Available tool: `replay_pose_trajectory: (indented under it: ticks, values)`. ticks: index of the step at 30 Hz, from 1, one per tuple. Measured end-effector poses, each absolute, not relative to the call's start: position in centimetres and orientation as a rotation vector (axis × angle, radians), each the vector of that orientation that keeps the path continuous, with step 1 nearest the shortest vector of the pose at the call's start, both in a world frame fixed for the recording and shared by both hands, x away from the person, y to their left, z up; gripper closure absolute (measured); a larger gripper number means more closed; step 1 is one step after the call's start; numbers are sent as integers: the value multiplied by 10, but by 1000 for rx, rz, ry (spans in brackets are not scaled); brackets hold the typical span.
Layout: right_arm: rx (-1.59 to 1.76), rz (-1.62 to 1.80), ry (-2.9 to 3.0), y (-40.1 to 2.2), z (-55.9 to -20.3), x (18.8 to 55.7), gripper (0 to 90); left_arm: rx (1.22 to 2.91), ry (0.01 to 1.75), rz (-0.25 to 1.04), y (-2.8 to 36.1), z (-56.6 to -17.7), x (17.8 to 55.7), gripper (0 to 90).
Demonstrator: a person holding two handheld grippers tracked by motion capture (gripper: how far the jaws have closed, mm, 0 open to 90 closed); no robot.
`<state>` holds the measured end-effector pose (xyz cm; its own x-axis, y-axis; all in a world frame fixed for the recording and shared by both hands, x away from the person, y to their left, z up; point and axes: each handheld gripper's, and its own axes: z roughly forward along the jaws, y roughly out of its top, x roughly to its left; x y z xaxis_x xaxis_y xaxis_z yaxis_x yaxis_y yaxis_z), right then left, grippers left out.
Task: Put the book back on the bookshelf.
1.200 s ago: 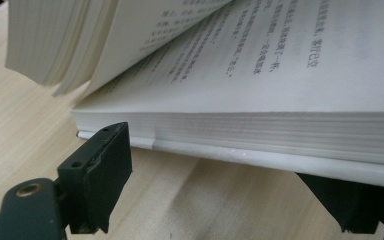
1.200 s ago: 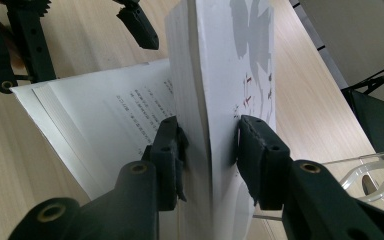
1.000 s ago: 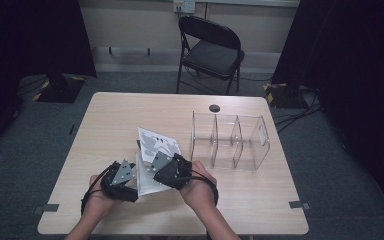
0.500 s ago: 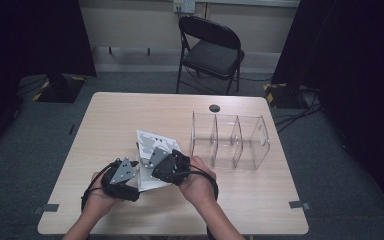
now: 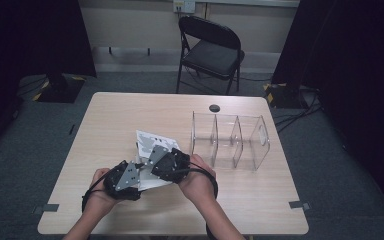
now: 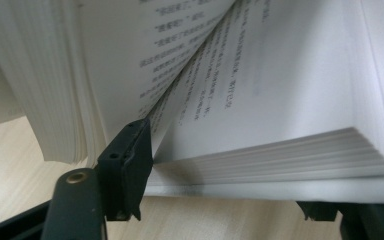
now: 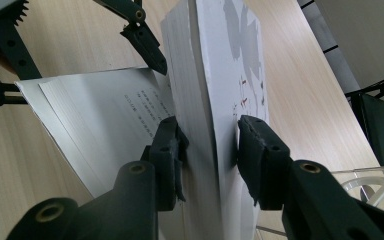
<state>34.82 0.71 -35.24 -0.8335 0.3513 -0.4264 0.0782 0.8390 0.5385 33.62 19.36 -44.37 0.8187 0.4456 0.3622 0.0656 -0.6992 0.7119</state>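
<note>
While the right gripper (image 7: 207, 145) holds the front cover and a thick block of pages of the book (image 5: 152, 145) upright, jaws pinched on that block from both sides, the left gripper (image 6: 230, 190) works at the lower, flat half. The book lies open on the near left part of the table (image 5: 260, 210), left of the clear divider box (image 5: 230, 142), which stands well apart from it.

The left gripper's jaws have just been closing. One jaw is tucked into the gap between the lifted pages and the flat stack, the other sits under the book's edge, so the flat stack lies between them; whether the pads press it yet is hard to tell from this close view.

To do this well, the right gripper should probably keep its block steady and upright while the left closes gently on the flat pages alone, taking care not to crease the sheet at the fold or drag the book across the table.
</note>
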Motion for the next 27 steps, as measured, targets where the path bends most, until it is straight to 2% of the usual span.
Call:
replay_pose_trajectory:
  ticks: [6, 11, 15, 20, 22, 27]
  values:
    - [316, 706, 2488, 7, -353, 347, 619, 2266, 324, 709, 194, -442, 335, 398]
    - [317, 725, 2483, 7, -352, 349, 615, 2312, 297, 798, 189, -431, 331, 546]
    - [306, 752, 2502, 9, -349, 347, 588, 2323, 295, 814, 190, -424, 328, 598]
    - [379, 875, 2520, 7, -344, 348, 496, 2312, 317, 806, 193, -418, 329, 636]
    - [449, 972, 2514, 1, -340, 348, 386, 2321, 320, 810, 192, -416, 329, 647]
    - [558, 1061, 2475, -28, -331, 347, 329, 2324, 349, 765, 193, -408, 332, 660]
